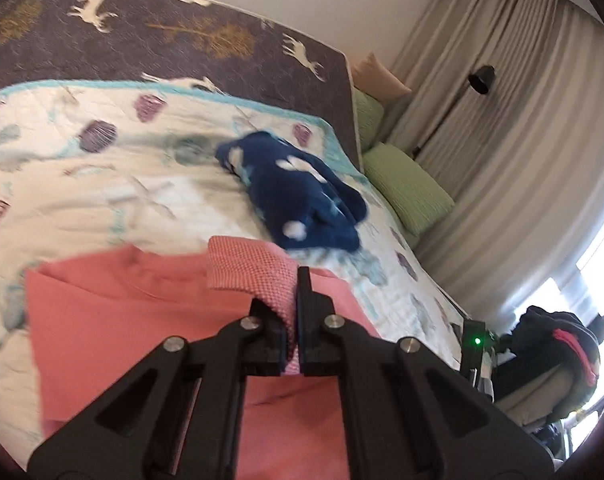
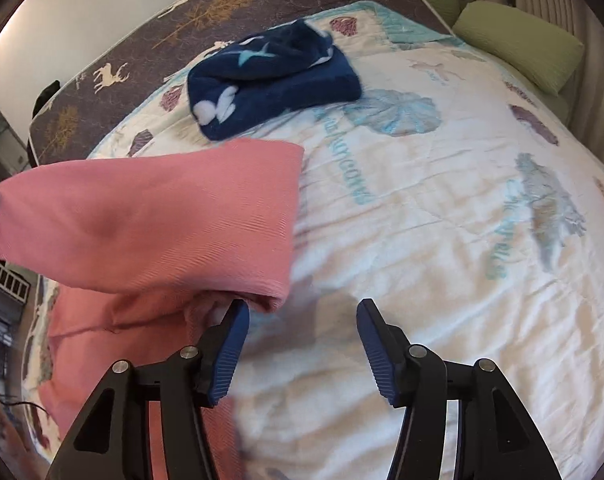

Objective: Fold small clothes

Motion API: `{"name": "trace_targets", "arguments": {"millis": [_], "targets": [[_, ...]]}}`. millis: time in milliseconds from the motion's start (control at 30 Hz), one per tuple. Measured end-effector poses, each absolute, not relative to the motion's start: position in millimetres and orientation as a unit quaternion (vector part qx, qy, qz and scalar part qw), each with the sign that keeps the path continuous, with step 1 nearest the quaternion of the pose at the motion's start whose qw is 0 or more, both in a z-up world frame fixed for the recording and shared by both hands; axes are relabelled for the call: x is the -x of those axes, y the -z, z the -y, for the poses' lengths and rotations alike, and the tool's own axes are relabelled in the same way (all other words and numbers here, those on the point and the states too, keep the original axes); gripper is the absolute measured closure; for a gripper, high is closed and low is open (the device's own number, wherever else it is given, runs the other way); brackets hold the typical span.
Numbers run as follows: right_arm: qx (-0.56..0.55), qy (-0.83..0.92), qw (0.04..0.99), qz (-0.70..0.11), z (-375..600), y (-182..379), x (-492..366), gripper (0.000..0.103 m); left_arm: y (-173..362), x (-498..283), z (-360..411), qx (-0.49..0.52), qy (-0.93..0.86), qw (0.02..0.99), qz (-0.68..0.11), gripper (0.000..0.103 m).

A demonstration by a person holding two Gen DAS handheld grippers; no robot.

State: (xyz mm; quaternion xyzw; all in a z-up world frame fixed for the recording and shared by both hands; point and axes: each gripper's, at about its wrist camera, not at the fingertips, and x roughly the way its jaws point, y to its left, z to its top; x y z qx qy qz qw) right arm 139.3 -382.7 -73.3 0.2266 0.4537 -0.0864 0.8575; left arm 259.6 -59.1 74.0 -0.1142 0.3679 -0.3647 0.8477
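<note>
Right wrist view: right tool [image 2: 303,316] gapes empty over the bed [image 2: 441,240]; pink garment [image 2: 150,216] lies just to its left, corner lifted by the left tool [image 1: 298,300] (clamped tight on fabric), so left is nearer.

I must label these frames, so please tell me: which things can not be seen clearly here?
- Pink garment: left wrist view, lower part hidden behind left gripper.
- Blue garment: motion blur, white print unreadable.
- Right gripper: whether one finger touches the pink cloth is unclear.
</note>
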Motion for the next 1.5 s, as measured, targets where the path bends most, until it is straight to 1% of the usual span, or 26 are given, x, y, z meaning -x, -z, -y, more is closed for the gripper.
{"name": "trace_targets", "arguments": {"millis": [233, 300, 367, 433, 500, 600, 700, 767, 833, 900, 967, 1067, 1133, 1200, 1267, 1367, 1400, 1433, 1500], "targets": [[-0.213, 0.058, 0.865, -0.451, 353.1, 70.3, -165.8, 0.046, -79.0, -275.2, 9.6, 0.138, 0.328, 0.866, -0.352, 0.099], [-0.189, 0.063, 0.871, -0.449, 344.0, 69.2, -172.0, 0.046, -79.3, -273.6, -1.1, 0.145, 0.327, 0.868, -0.345, 0.099], [-0.162, 0.074, 0.876, -0.448, 338.7, 69.0, -175.2, 0.057, -75.9, -272.8, -12.3, 0.158, 0.328, 0.866, -0.342, 0.099], [-0.154, 0.088, 0.878, -0.445, 340.1, 70.0, -174.8, 0.085, -69.8, -274.2, -21.0, 0.171, 0.328, 0.862, -0.346, 0.099], [-0.199, 0.083, 0.874, -0.435, 352.1, 72.8, -171.3, 0.088, -64.8, -277.1, -23.5, 0.179, 0.327, 0.859, -0.352, 0.099], [-0.233, 0.07, 0.87, -0.429, 361.4, 75.3, -166.8, 0.089, -64.5, -279.6, -19.9, 0.176, 0.33, 0.859, -0.351, 0.099], [-0.213, 0.067, 0.874, -0.431, 356.2, 72.7, -165.9, 0.089, -73.4, -277.3, -17.9, 0.177, 0.353, 0.856, -0.335, 0.099], [-0.202, 0.064, 0.88, -0.426, 352.7, 68.8, -164.2, 0.088, -84.0, -279.2, -13.6, 0.178, 0.364, 0.855, -0.324, 0.099], [-0.19, 0.07, 0.88, -0.43, 349.0, 66.0, -164.3, 0.084, -98.6, -283.2, -3.7, 0.175, 0.375, 0.854, -0.314, 0.099], [-0.195, 0.077, 0.874, -0.439, 344.4, 60.8, -160.8, 0.083, -115.8, -283.4, 10.6, 0.166, 0.394, 0.852, -0.303, 0.099], [-0.196, 0.052, 0.884, -0.42, 333.8, 49.9, -150.5, 0.082, -130.9, -280.3, 25.6, 0.157, 0.415, 0.847, -0.292, 0.099], [-0.119, -0.026, 0.914, -0.387, 290.3, 31.8, -137.7, 0.085, -146.9, -272.2, 45.3, 0.144, 0.444, 0.84, -0.276, 0.099], [-0.049, -0.088, 0.917, -0.387, 251.5, 30.9, -145.0, 0.085, -155.2, -263.7, 57.3, 0.138, 0.46, 0.835, -0.267, 0.099], [-0.02, -0.087, 0.914, -0.396, 230.1, 38.8, -168.3, 0.085, -160.7, -252.1, 64.2, 0.127, 0.466, 0.837, -0.256, 0.099], [-0.029, -0.057, 0.911, -0.408, 231.4, 47.7, -194.7, 0.085, -162.0, -244.1, 64.9, 0.107, 0.455, 0.849, -0.248, 0.099], [-0.089, 0.074, 0.885, -0.45, 276.8, 66.2, -227.7, 0.085, -150.4, -244.9, 61.1, 0.088, 0.442, 0.855, -0.257, 0.099], [-0.126, 0.108, 0.874, -0.458, 298.8, 70.4, -226.4, 0.088, -145.6, -247.2, 61.2, 0.087, 0.438, 0.855, -0.262, 0.099], [-0.185, 0.101, 0.868, -0.45, 321.8, 73.2, -219.6, 0.088, -138.3, -250.8, 59.1, 0.087, 0.434, 0.855, -0.269, 0.099], [-0.258, 0.077, 0.855, -0.442, 349.0, 77.2, -208.3, 0.088, -119.6, -259.0, 55.1, 0.093, 0.427, 0.852, -0.288, 0.099]]}}
